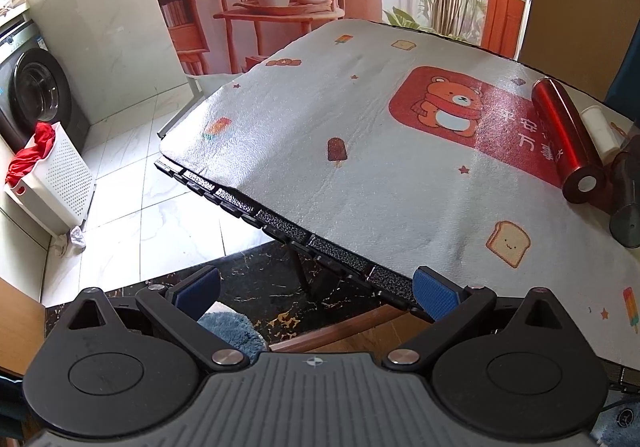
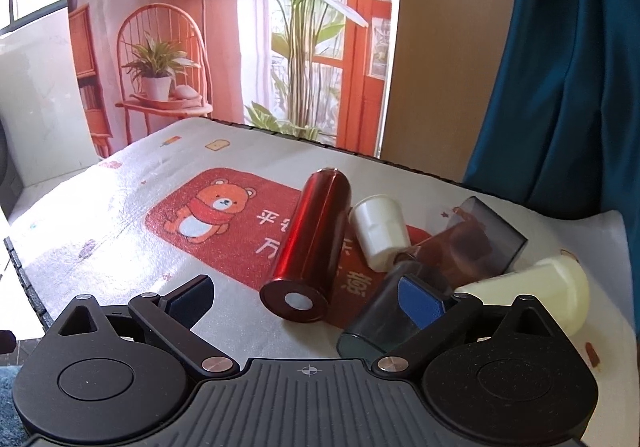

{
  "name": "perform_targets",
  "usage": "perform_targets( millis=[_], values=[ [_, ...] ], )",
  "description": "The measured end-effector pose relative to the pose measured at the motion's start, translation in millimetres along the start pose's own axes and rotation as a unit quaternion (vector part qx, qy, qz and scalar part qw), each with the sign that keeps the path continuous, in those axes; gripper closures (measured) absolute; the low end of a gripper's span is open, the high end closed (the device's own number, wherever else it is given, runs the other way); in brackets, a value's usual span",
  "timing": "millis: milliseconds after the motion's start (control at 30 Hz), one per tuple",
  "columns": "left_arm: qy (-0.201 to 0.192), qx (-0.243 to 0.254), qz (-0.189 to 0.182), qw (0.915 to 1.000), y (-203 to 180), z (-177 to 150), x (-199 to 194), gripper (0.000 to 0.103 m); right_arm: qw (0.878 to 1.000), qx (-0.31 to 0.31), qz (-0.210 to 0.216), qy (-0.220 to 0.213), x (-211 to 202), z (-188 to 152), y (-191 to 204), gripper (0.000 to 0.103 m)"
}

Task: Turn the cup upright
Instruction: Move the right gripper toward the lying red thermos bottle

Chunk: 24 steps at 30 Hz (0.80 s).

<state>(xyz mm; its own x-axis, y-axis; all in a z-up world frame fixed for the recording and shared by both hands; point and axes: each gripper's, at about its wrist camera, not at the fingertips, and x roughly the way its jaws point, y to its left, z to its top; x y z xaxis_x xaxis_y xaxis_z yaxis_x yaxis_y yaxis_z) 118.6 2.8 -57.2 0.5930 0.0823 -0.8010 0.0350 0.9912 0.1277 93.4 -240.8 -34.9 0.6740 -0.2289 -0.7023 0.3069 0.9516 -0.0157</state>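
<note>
From the left wrist camera, the left gripper (image 1: 316,293) hovered with jaws apart over the near edge of the bench (image 1: 304,135), which wore a white bear-print cloth; a shiny red metal tumbler (image 1: 568,139) lay on its side toward the right edge.

From the right wrist camera, the right gripper (image 2: 308,299) stood spread wide, empty, before the tumbler (image 2: 310,247). Just beside it lay a small white ribbed cup (image 2: 378,233), a smoky grey cup (image 2: 390,315) and a cream cup (image 2: 556,287), all tipped over.

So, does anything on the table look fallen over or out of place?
Yes. Several vessels lie tipped on the bear mat: the red bottle on its side, the white cup beside it, plus a smoky grey cup, a brown cup and a cream cup. No spill is visible.
</note>
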Motion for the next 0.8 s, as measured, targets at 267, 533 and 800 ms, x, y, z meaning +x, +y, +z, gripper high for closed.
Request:
perform_targets(
  millis=[267, 533, 800],
  values=[
    [0.011, -0.008, -0.009, 0.9999, 3.7, -5.0, 14.5, 0.0, 0.999, -0.047, -0.003, -0.014, 25.3, 10.3, 18.6, 0.009],
    [0.033, -0.026, -0.013, 0.999, 10.4, -11.4, 32.7, 0.0, 0.999, 0.002, -0.015, 0.028, 84.5, 27.8, 19.1, 0.016],
    [0.045, -0.046, -0.014, 0.9978, 21.4, -13.2, 44.6, 0.0, 0.996, 0.029, -0.05, 0.069, 131.6, 21.4, 18.5, 0.031]
  ],
)
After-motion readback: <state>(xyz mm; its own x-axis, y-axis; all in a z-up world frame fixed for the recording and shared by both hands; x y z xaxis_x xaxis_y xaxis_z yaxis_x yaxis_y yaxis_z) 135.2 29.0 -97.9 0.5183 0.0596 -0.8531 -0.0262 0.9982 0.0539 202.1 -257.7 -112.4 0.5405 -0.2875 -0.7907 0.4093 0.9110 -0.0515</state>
